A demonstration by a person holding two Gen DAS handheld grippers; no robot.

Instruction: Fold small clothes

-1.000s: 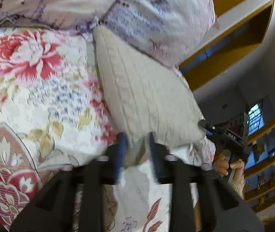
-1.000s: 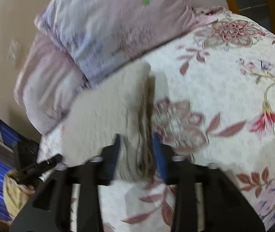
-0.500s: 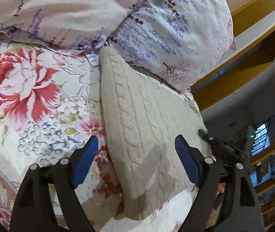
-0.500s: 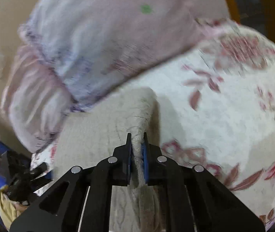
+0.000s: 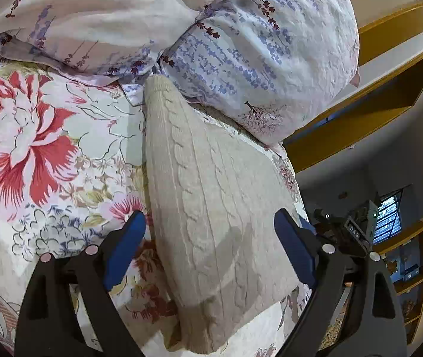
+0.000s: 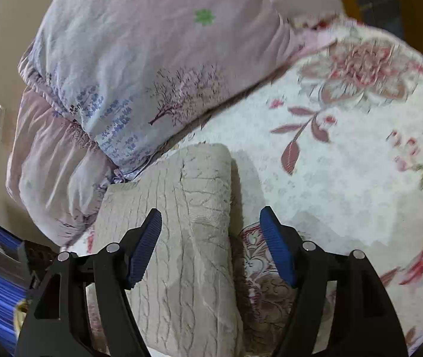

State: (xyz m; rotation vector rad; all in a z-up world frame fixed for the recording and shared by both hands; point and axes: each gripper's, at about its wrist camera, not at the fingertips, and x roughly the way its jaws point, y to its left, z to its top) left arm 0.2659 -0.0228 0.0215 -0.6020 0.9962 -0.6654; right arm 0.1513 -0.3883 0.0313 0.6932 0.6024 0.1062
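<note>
A cream cable-knit garment (image 5: pixel 211 208), folded into a thick block, lies on the floral bedspread (image 5: pixel 48 154) with its far end against the pillows. My left gripper (image 5: pixel 210 239) is open, its blue pads on either side of the garment's near end and just above it. The garment also shows in the right wrist view (image 6: pixel 187 238). My right gripper (image 6: pixel 211 238) is open over the garment's folded right edge. Neither gripper holds anything. The other gripper (image 5: pixel 345 232) shows at the right of the left wrist view.
Two lilac floral pillows (image 5: pixel 256 44) (image 6: pixel 152 68) lie stacked at the head of the bed, touching the garment's far end. The bedspread (image 6: pixel 345 154) stretches to the right. Yellow wooden shelves (image 5: pixel 375 95) and a wall stand past the bed's edge.
Both grippers were shut on the garment's edge and have opened and let it go. The left opened first, the right just now. The garment has settled flat on the bed.
</note>
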